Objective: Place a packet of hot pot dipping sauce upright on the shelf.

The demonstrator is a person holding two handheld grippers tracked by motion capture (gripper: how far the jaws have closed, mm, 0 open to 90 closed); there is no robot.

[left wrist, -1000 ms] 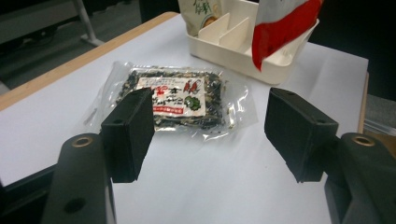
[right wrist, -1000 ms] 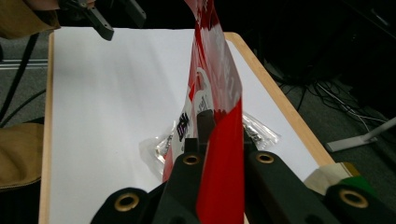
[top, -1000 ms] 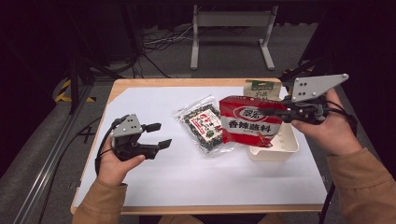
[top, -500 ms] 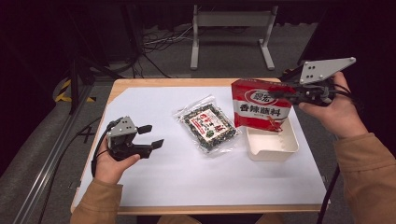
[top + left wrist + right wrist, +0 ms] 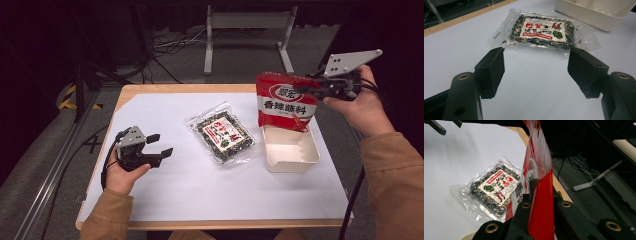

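While the right gripper (image 5: pixel 306 88) pinches the upper right edge of a red seasoning pouch (image 5: pixel 285 102), the pouch hangs upright in the air above the far end of a white plastic tray (image 5: pixel 291 159), its lower edge just over the tray's rim. In the right gripper view the red pouch (image 5: pixel 537 195) runs edge-on up between the two black jaws, which are clamped tight against the film on both sides. A person's right hand (image 5: pixel 361 107) carries this gripper at the table's far right.

On the near left, the left gripper (image 5: pixel 159 145) sits low over the white paper sheet (image 5: pixel 200 185) that covers the wooden table (image 5: pixel 172 89), held in the left hand (image 5: pixel 122 172). Its jaws stand apart with nothing between them; the left gripper view shows bare paper in the gap. They point toward a clear packet of dark dried spice mix (image 5: pixel 223 133) with a red and white label, lying flat on the sheet just left of the tray. The packet (image 5: pixel 540 33) lies a little beyond the jaw tips, apart from them, with the tray (image 5: pixel 596 12) behind it.
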